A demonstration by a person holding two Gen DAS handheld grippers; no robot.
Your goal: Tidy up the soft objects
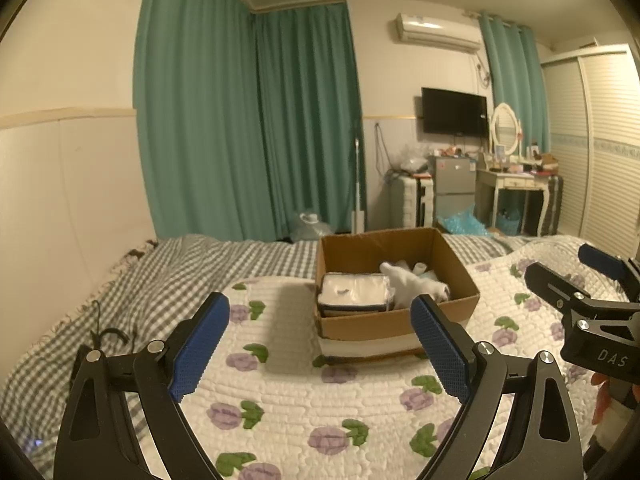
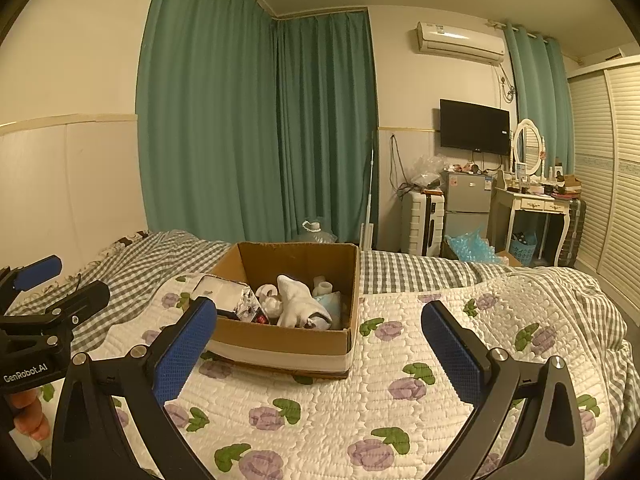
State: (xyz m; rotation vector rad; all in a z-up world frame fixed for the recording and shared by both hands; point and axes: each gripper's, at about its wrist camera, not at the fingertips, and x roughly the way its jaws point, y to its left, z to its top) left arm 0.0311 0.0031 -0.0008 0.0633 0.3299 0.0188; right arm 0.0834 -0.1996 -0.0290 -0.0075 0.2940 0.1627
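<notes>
An open cardboard box (image 1: pixel 460 276) (image 2: pixel 288 340) sits on the flowered white quilt (image 1: pixel 304 392) (image 2: pixel 320 408) on the bed. Inside lie a wrapped white pack (image 1: pixel 352 292) (image 2: pixel 224 290), a white plush toy (image 1: pixel 412 284) (image 2: pixel 296 300) and other small soft things. My left gripper (image 1: pixel 320 344) is open and empty, held above the quilt in front of the box. My right gripper (image 2: pixel 320 344) is open and empty, also in front of the box. Each gripper shows at the edge of the other's view, the right one (image 1: pixel 576 280) and the left one (image 2: pixel 52 292).
A grey checked blanket (image 1: pixel 132 280) (image 2: pixel 420 272) covers the far part of the bed. A black hanger (image 1: pixel 106 334) lies on it at left. Green curtains (image 1: pixel 248 120), a fridge (image 2: pixel 466 200), a suitcase (image 2: pixel 426 222) and a dressing table (image 2: pixel 532 204) stand beyond.
</notes>
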